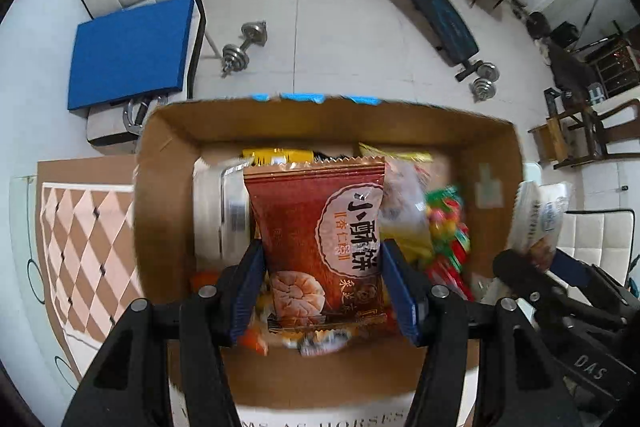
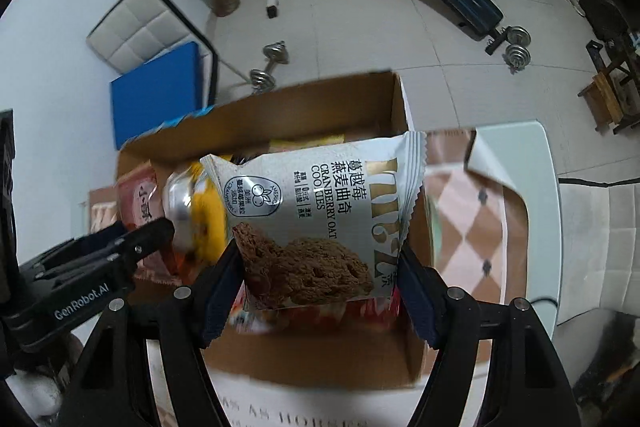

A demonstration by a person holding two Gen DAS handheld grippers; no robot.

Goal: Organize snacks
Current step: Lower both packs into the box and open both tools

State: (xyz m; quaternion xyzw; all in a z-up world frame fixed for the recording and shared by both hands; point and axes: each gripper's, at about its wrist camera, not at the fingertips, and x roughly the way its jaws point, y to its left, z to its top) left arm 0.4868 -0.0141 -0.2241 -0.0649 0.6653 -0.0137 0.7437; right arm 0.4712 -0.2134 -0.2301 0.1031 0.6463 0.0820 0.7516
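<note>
**Two snack packets held over the cardboard box**

While both grippers point steeply down, the left gripper pinches a red-brown pastry packet between its blue pads, and the right gripper clamps a grey cranberry oat cookie packet. Below them sits an open cardboard box of mixed snacks on a checkered mat. Beyond lie a tiled floor, dumbbells and a weight bench.
</note>
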